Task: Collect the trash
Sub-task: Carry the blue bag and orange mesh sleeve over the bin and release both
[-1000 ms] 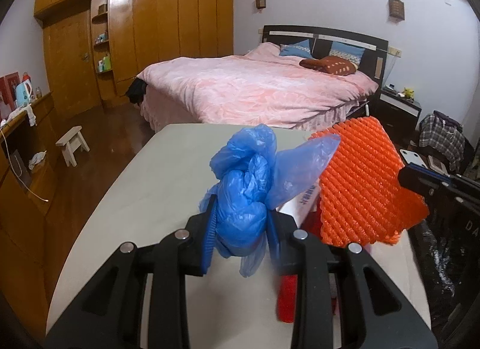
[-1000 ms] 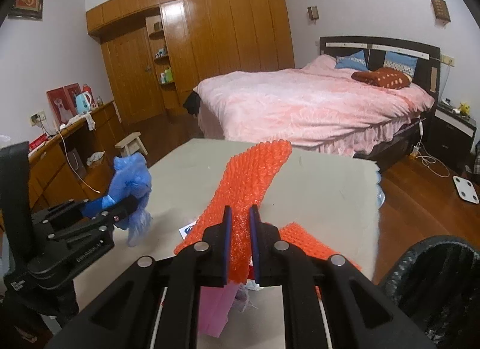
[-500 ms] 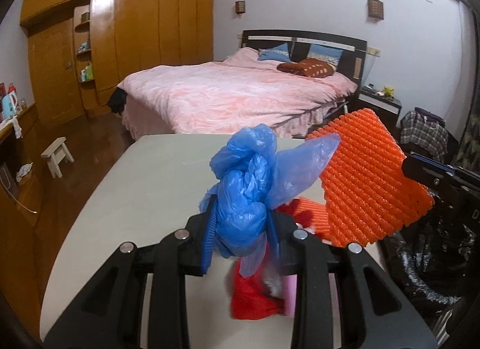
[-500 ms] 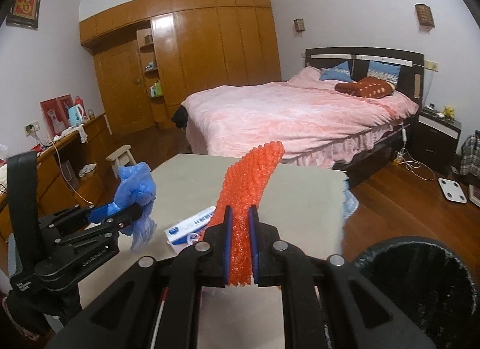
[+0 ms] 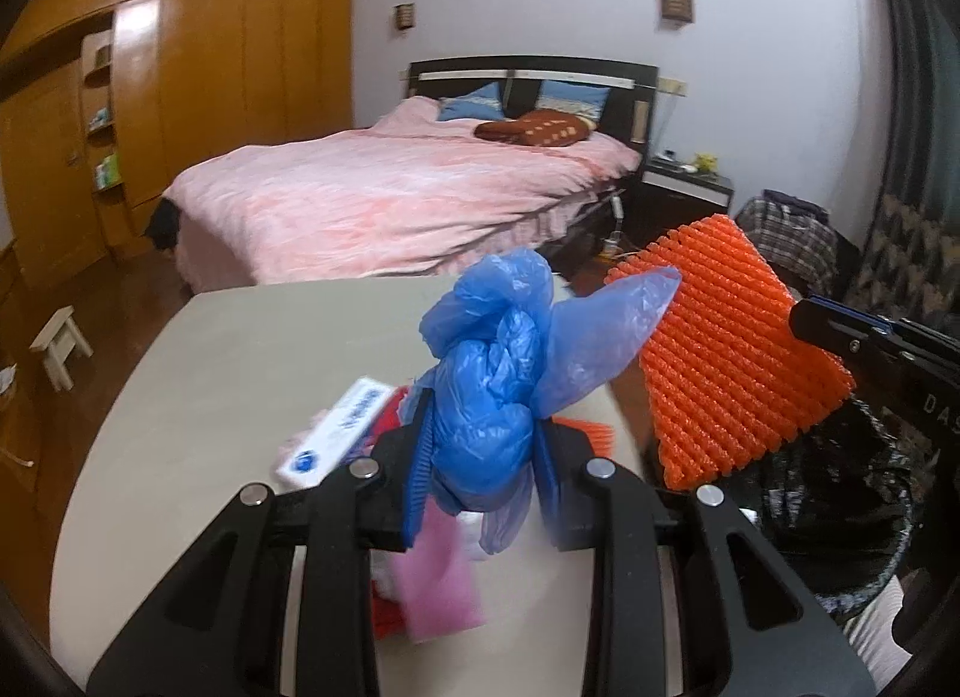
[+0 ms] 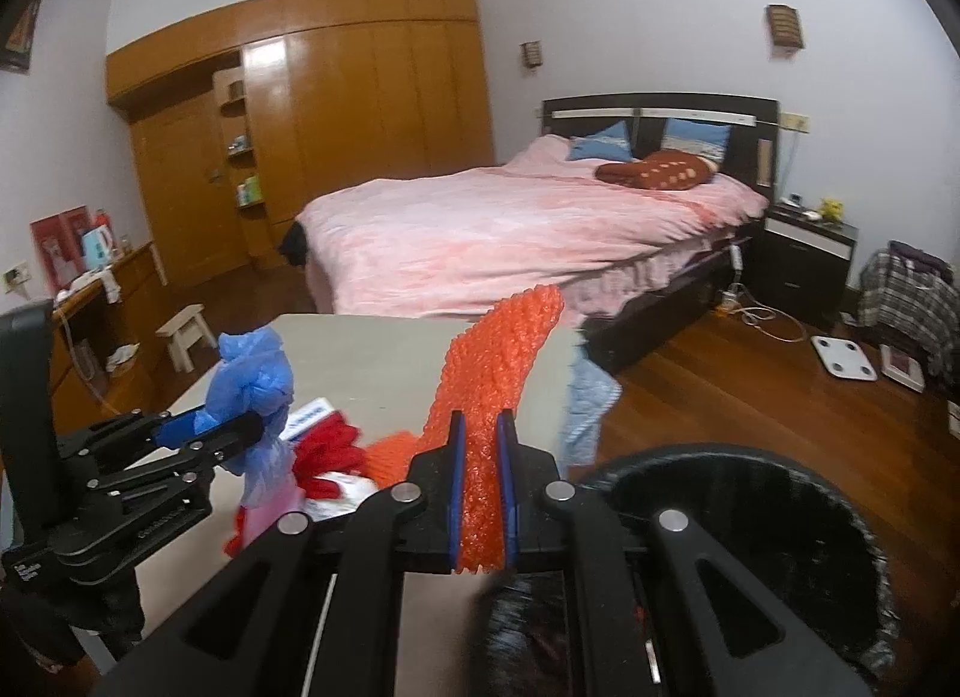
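Note:
My left gripper [image 5: 483, 457] is shut on a crumpled blue plastic bag [image 5: 498, 373], held above the beige table [image 5: 240, 349]. The same blue plastic bag [image 6: 252, 379] shows at the left of the right wrist view. My right gripper [image 6: 480, 457] is shut on an orange foam net [image 6: 498, 361], which stands up between its pads. That orange foam net [image 5: 732, 349] hangs to the right of the blue bag, over a black bin [image 5: 840, 517]. The black bin [image 6: 750, 517] lies just below and right of my right gripper.
On the table lie a white and blue tube box [image 5: 336, 439], red trash [image 6: 327, 454], a pink piece [image 5: 438, 589] and another orange piece [image 6: 390, 454]. A light blue cloth [image 6: 585, 403] hangs off the table's far edge. A pink bed [image 6: 510, 235] stands behind.
Both grippers have swung to the right with their loads. The black bin has come into fuller view under the right gripper, and the trash on the table has slid left in both views.

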Action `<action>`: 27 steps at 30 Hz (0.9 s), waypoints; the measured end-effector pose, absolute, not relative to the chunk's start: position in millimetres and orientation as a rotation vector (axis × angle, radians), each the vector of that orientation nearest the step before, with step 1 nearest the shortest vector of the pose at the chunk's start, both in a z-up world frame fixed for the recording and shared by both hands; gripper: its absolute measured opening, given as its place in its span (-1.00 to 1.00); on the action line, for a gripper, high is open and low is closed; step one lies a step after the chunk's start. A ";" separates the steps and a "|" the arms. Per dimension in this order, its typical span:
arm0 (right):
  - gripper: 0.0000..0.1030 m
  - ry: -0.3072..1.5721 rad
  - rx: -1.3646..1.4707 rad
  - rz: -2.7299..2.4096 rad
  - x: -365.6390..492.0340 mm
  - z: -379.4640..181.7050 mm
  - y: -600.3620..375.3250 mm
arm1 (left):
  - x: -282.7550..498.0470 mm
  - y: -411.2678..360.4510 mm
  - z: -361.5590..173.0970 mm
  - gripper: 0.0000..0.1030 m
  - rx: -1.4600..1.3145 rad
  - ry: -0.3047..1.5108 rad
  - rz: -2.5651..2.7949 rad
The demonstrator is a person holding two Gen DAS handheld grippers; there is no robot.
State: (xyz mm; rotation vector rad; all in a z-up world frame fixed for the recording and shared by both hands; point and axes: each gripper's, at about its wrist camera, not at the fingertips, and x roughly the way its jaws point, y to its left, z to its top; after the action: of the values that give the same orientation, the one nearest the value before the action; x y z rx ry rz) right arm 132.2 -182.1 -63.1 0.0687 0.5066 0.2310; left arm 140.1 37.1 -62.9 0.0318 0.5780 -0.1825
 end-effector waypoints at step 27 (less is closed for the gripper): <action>-0.80 0.566 0.151 -0.114 78.8 -99.9 -329.3 | 143.3 -151.6 -90.3 -0.35 0.096 0.578 -0.586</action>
State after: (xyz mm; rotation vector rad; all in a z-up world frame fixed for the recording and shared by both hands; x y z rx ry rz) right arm 78.8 -329.3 -99.9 0.1506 0.5663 -0.1136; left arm 143.3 -151.6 -90.3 0.0963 0.5776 -0.5865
